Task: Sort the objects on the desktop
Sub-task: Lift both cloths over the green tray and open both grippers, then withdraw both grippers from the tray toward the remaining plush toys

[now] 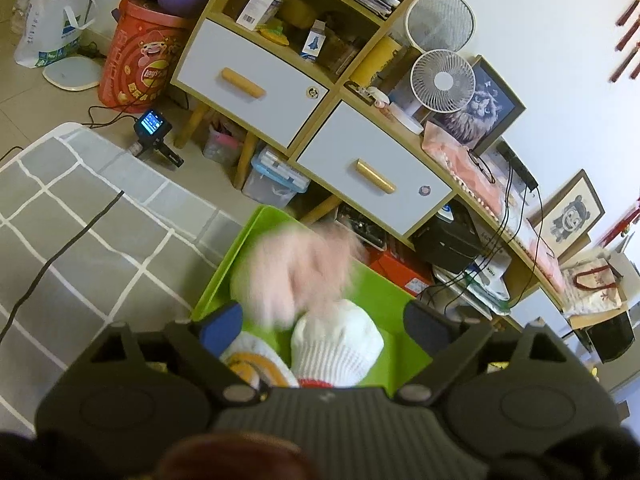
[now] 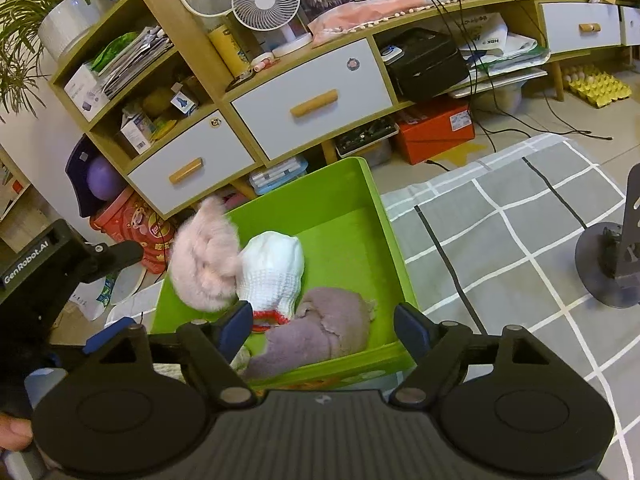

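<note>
Here, fluffy pink item [image 2: 204, 256] blurred, white knit glove [image 2: 272, 268], green bin [image 2: 372, 200], both tools wide, empty.

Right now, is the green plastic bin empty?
No. The green plastic bin holds a fluffy pink item, a white knitted glove and a mauve fuzzy cloth.

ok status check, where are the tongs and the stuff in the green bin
Left tongs open, right tongs open, nothing gripped. Pink fluffy item blurred over green bin; white glove, mauve cloth inside. Nothing blocking.
</note>
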The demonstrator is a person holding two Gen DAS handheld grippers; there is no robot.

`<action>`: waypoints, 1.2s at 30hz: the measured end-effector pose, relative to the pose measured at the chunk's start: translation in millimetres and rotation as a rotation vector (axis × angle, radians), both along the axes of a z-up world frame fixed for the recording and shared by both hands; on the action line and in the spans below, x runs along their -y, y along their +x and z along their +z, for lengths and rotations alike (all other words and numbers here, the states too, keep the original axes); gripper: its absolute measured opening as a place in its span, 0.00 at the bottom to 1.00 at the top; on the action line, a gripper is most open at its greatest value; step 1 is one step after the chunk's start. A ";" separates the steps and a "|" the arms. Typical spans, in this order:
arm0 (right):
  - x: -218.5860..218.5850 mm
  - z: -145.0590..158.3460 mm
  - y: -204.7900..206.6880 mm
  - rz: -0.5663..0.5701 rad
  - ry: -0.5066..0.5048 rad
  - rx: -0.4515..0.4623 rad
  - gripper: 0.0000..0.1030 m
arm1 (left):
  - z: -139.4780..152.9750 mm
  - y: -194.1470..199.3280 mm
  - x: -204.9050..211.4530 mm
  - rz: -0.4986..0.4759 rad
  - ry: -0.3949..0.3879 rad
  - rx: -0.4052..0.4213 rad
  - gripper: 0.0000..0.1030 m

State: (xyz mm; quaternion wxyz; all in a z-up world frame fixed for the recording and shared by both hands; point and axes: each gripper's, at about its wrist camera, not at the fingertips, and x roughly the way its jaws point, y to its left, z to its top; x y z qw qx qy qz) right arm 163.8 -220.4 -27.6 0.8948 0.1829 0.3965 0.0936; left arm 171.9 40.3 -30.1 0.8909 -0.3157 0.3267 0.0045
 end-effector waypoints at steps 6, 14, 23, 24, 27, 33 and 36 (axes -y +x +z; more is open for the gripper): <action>-0.3 0.9 -1.3 0.001 0.000 -0.003 0.76 | -0.4 -0.9 0.8 -0.009 0.006 -0.026 0.89; -0.8 7.6 -9.4 0.012 -0.007 -0.004 0.76 | 1.5 -7.8 3.9 -0.024 0.037 -0.064 0.91; 0.6 21.6 -22.4 0.037 -0.050 -0.031 0.77 | 15.1 -26.8 3.6 -0.042 0.086 -0.087 0.93; 0.7 22.7 -23.4 0.040 -0.053 -0.037 0.77 | 16.1 -28.8 3.5 -0.044 0.091 -0.091 0.93; 1.3 26.3 -27.3 0.053 -0.067 -0.054 0.77 | 19.0 -37.1 1.5 -0.051 0.106 -0.106 0.94; 4.5 32.7 -39.2 0.085 -0.072 -0.078 0.82 | 21.5 -53.9 -2.9 -0.069 0.137 -0.141 0.97; 8.6 35.0 -44.4 0.100 -0.057 -0.090 0.82 | 20.9 -61.9 -4.1 -0.091 0.165 -0.165 0.99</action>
